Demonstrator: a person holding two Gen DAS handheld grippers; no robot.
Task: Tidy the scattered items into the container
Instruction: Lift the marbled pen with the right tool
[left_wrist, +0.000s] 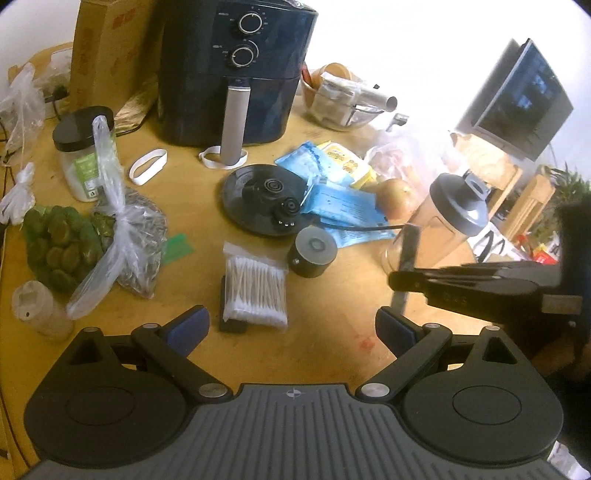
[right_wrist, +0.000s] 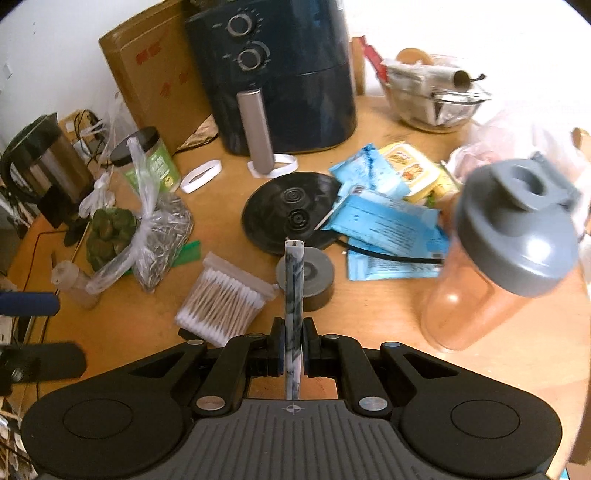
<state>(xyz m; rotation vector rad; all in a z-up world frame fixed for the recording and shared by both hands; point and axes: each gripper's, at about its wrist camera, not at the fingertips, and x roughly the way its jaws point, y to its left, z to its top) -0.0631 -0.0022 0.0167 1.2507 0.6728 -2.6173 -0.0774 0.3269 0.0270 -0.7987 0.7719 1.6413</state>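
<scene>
Right gripper (right_wrist: 293, 347) has its jaws clamped on a thin marbled stick (right_wrist: 294, 295), blue-white, its lower end hidden behind the gripper body. Left gripper (left_wrist: 291, 326) hovers with jaws spread wide, holding nothing. Landmark — the air fryer (left_wrist: 236, 70) at the back of the desk (left_wrist: 332, 332). In front of it lies one black round base (left_wrist: 264, 199); one small dark cylinder (left_wrist: 312, 251) sits just in front of that base, one pack of cotton swabs (left_wrist: 255, 291) beside the cylinder. Two white bands (left_wrist: 147, 167) lie near the fryer's handle. Blue packets (right_wrist: 384, 218) right of the base — overlapping, count unclear. One shaker bottle (right_wrist: 495, 258), blurred, stands far right of the fryer. One glass bowl (right_wrist: 436, 99) right of the fryer, partly washed out by glare.
</scene>
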